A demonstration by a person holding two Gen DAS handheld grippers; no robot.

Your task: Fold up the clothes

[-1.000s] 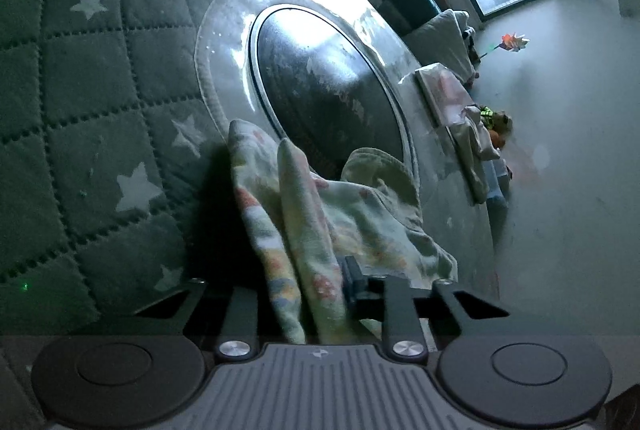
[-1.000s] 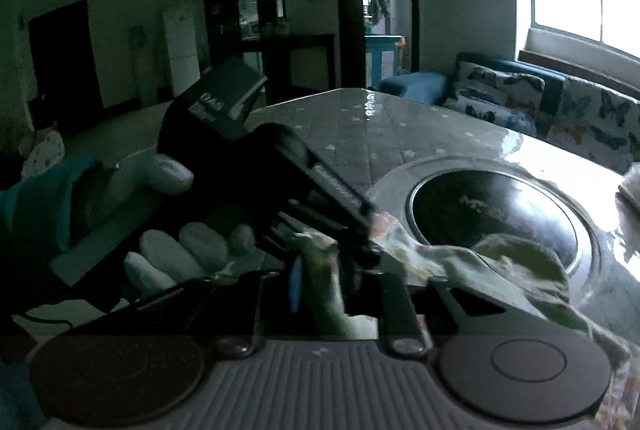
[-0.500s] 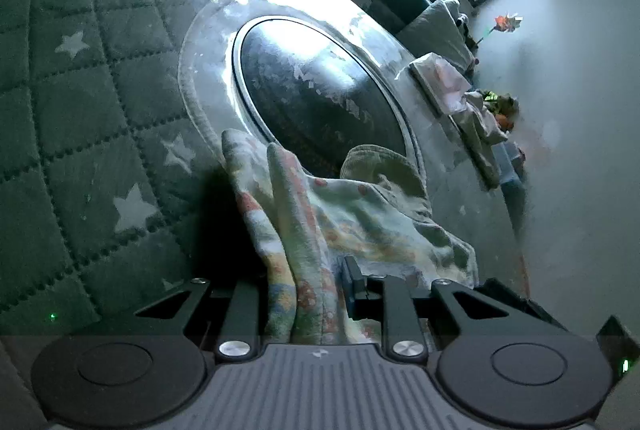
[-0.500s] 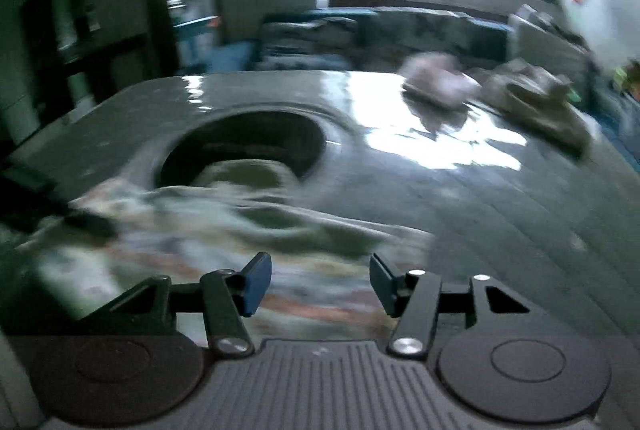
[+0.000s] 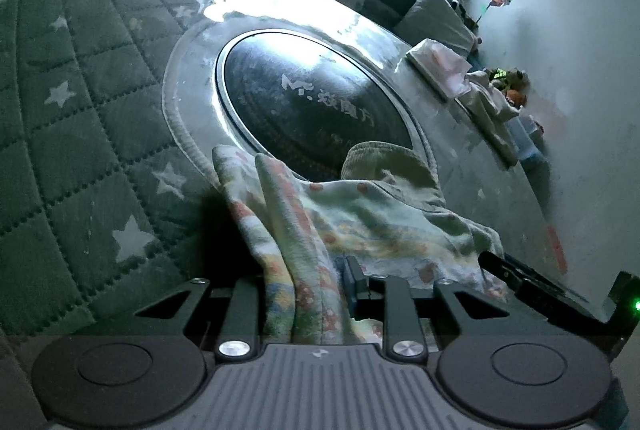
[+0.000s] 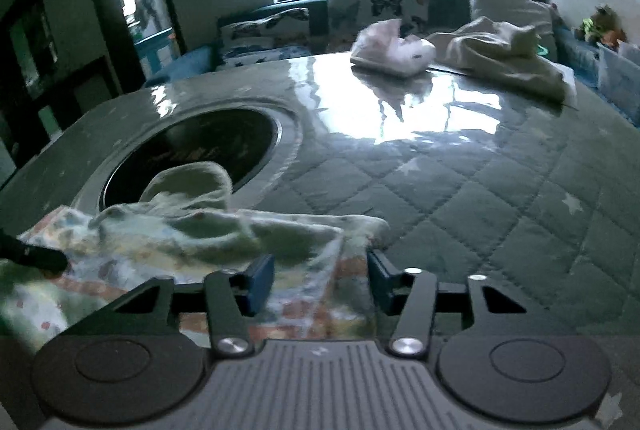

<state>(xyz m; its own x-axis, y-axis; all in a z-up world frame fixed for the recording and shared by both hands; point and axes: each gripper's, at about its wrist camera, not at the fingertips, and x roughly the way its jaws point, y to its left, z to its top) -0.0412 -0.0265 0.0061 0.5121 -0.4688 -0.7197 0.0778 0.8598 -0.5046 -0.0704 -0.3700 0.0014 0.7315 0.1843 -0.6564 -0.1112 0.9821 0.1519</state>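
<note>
Garment (image 5: 360,222) pinched in left gripper (image 5: 308,290); right gripper (image 6: 320,282) spread, seemingly straddling its edge.

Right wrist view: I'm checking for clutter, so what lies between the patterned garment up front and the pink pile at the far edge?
In the right wrist view, only bare quilted table cover lies between the patterned garment and the pink pile.

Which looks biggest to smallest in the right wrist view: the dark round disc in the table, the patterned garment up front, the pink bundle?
1. Patterned garment, though nearness to the camera inflates it.
2. Dark round disc, partly covered by the garment.
3. Pink bundle, far off.
</note>
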